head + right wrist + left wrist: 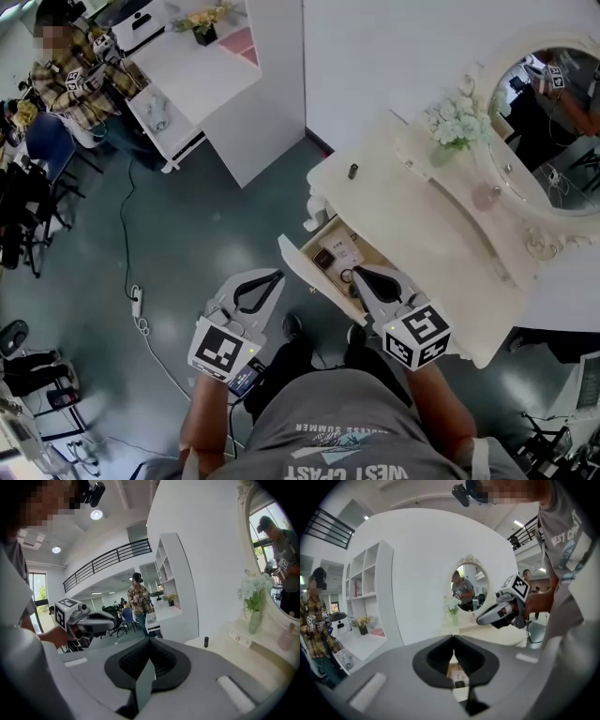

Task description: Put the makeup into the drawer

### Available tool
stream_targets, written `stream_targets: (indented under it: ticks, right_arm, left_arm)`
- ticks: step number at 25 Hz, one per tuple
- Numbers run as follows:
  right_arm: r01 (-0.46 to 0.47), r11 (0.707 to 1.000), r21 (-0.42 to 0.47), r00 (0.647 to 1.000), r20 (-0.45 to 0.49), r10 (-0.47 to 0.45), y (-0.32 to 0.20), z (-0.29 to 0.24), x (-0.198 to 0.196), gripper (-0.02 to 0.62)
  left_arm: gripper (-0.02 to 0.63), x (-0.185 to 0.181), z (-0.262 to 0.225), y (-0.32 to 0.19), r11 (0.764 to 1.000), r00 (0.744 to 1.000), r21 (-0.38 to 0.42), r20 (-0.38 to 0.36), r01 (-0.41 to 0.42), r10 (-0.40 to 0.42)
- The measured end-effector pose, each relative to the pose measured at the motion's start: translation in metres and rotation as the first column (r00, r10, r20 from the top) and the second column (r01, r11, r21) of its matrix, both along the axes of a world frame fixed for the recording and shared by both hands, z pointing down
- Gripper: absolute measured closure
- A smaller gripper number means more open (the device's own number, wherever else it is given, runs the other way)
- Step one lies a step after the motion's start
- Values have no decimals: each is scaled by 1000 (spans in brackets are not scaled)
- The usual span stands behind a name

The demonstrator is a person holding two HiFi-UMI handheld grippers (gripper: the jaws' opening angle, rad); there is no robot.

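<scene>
Both grippers are closed and empty in the head view. My left gripper [277, 275] hangs just outside the open drawer [298, 267]. My right gripper [357, 273] is over the drawer's contents, a dark compact [323, 259] among them. One small dark tube [352, 171] stands on the dressing table [412, 220], well apart from both grippers (I take it for makeup not yet put away). Reaching for it with shut jaws, I could tip it over instead of gripping it.

In the left gripper view my jaws meet at the tips with nothing between them, and the drawer shows beyond. Swinging this gripper across, I could bump the drawer front and push it shut.

In the right gripper view the jaws are pressed together too. The tube stands upright near the table's edge, so a clumsy nudge could send it to the floor.
</scene>
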State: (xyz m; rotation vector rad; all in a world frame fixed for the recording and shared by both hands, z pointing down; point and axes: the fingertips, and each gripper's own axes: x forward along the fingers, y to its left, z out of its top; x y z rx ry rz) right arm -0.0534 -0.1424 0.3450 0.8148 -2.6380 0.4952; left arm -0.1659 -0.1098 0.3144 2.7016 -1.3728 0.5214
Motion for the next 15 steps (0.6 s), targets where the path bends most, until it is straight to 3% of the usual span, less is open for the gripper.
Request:
stream_targets:
  ticks: [15]
  right_arm:
    - [-76, 997, -20, 995, -60, 75, -48, 44, 2, 594]
  left_arm:
    - [603, -42, 54, -10, 992, 998, -108, -6, 64, -65]
